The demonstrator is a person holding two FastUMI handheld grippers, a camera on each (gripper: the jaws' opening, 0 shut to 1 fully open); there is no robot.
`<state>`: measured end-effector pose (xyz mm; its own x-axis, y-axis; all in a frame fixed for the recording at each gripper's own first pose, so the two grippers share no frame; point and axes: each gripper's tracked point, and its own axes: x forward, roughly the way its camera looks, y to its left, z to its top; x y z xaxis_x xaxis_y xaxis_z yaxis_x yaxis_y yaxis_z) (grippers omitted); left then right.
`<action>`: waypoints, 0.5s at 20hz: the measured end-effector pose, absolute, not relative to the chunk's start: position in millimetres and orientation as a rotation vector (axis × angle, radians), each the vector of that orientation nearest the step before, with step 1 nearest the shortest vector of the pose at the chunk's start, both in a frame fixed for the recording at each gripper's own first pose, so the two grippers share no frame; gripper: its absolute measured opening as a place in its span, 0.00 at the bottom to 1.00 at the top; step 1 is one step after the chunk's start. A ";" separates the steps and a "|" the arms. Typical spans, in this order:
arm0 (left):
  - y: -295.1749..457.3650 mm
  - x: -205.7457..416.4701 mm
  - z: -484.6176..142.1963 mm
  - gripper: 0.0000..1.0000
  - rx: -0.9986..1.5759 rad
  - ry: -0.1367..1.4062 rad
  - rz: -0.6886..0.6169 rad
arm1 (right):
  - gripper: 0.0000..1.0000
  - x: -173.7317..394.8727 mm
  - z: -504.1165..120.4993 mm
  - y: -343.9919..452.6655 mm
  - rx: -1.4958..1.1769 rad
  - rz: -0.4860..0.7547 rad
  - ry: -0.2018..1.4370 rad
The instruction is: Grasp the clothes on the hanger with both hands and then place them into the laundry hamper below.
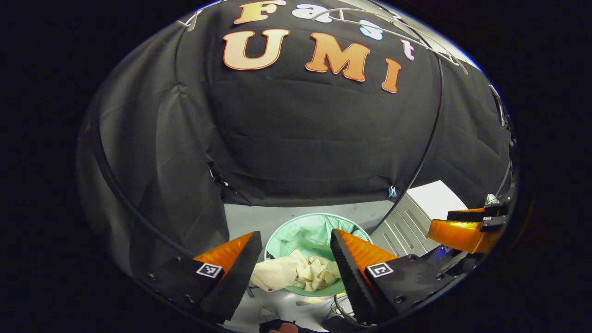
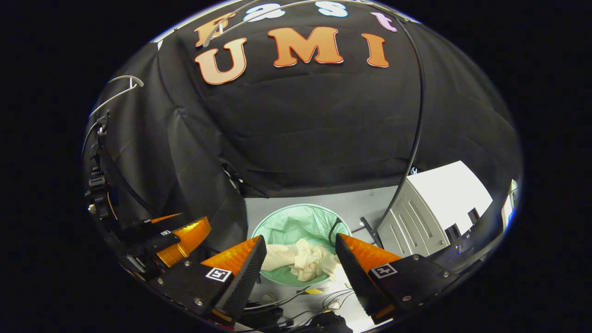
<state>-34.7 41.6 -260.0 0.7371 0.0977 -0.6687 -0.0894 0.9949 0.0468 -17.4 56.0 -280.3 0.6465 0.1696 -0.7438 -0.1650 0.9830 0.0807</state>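
Note:
A cream garment (image 1: 298, 272) lies crumpled in the round hamper (image 1: 319, 229) with a pale green liner, draped over its near rim. My left gripper (image 1: 296, 268) hangs open high above it, nothing between its fingers. The right gripper view shows the same garment (image 2: 303, 260) in the hamper (image 2: 296, 222), with my right gripper (image 2: 300, 273) open above it and empty. A bare white hanger (image 1: 393, 27) hangs at the top of the left gripper view, and white hangers (image 2: 118, 90) show at the upper left of the right gripper view. The right gripper (image 1: 467, 226) shows far right, the left gripper (image 2: 171, 240) far left.
A white cabinet (image 2: 434, 203) stands on the grey floor right of the hamper. Cables (image 2: 296, 300) lie on the floor in front of the hamper. A black tube (image 2: 416, 115) runs down the booth's wall.

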 end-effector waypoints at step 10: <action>41.3 -32.4 -207.2 0.98 0.035 0.619 0.104 | 0.94 -8.8 -228.0 44.8 -0.021 0.177 0.712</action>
